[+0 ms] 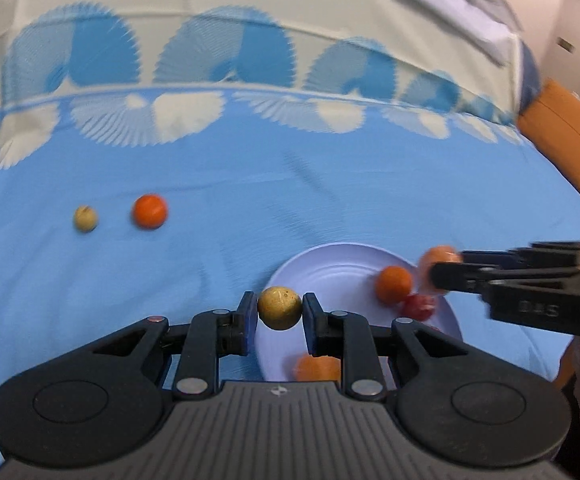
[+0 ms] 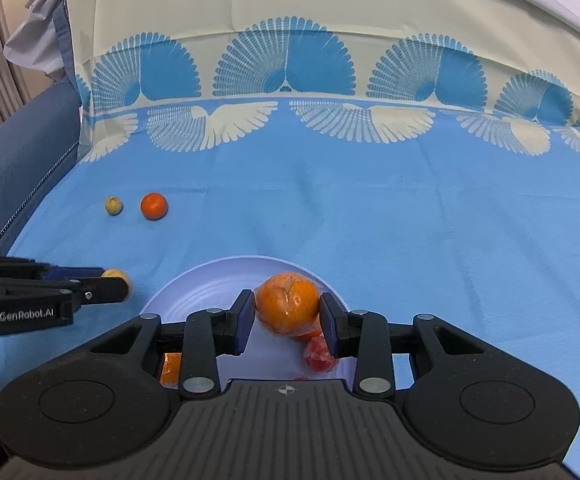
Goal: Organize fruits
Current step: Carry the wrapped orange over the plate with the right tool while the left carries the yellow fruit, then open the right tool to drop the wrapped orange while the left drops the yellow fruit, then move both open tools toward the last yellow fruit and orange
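Observation:
My left gripper (image 1: 280, 305) is shut on a small yellow round fruit (image 1: 280, 309), held above the near left rim of a lavender plate (image 1: 330, 258). In the right wrist view the same gripper (image 2: 124, 283) reaches in from the left with that yellow fruit (image 2: 115, 273) beside the plate (image 2: 210, 276). My right gripper (image 2: 288, 314) is shut on a plastic-wrapped orange (image 2: 289, 304) over the plate. It enters the left wrist view from the right as the right gripper (image 1: 436, 276). An orange (image 1: 394, 284) and a red fruit (image 1: 420, 306) lie on the plate.
A second yellow fruit (image 2: 113, 205) and a loose orange (image 2: 154, 206) rest on the blue patterned cloth (image 2: 370, 220) at the far left. Another orange piece (image 2: 171, 368) sits at the plate's near side. A dark blue cushion edge (image 2: 18, 152) borders the left.

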`<state>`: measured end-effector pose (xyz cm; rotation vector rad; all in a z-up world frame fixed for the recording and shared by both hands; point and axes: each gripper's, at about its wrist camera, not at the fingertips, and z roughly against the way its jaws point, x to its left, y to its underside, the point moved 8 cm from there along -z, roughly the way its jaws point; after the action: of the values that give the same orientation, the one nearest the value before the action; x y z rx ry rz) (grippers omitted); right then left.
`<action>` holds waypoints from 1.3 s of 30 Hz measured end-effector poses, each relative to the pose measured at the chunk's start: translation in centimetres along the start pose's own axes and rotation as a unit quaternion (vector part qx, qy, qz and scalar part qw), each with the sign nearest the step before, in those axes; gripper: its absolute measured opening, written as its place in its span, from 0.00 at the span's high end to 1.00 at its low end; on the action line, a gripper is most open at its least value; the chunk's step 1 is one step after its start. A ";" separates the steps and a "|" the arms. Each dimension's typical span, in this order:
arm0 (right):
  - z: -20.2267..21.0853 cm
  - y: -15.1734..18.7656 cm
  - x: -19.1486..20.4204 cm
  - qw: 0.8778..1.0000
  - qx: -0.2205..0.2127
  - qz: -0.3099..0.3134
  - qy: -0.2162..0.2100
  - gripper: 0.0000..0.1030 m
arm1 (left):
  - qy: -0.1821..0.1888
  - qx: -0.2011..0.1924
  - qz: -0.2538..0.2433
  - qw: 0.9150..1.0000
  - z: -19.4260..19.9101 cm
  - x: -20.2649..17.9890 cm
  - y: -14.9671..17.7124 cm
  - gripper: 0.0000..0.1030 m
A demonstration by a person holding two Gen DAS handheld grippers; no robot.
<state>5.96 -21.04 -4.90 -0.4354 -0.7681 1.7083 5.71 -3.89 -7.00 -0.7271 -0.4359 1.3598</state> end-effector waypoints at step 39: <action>-0.4 0.2 -0.7 1.000 0.004 0.002 0.031 0.43 | 0.026 0.000 -0.053 0.998 -0.4 -2.7 0.7 0.71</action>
<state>6.25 -21.63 -5.34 -0.4822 -0.7167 1.6931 4.94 -6.57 -7.45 -0.7278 -0.4276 1.2398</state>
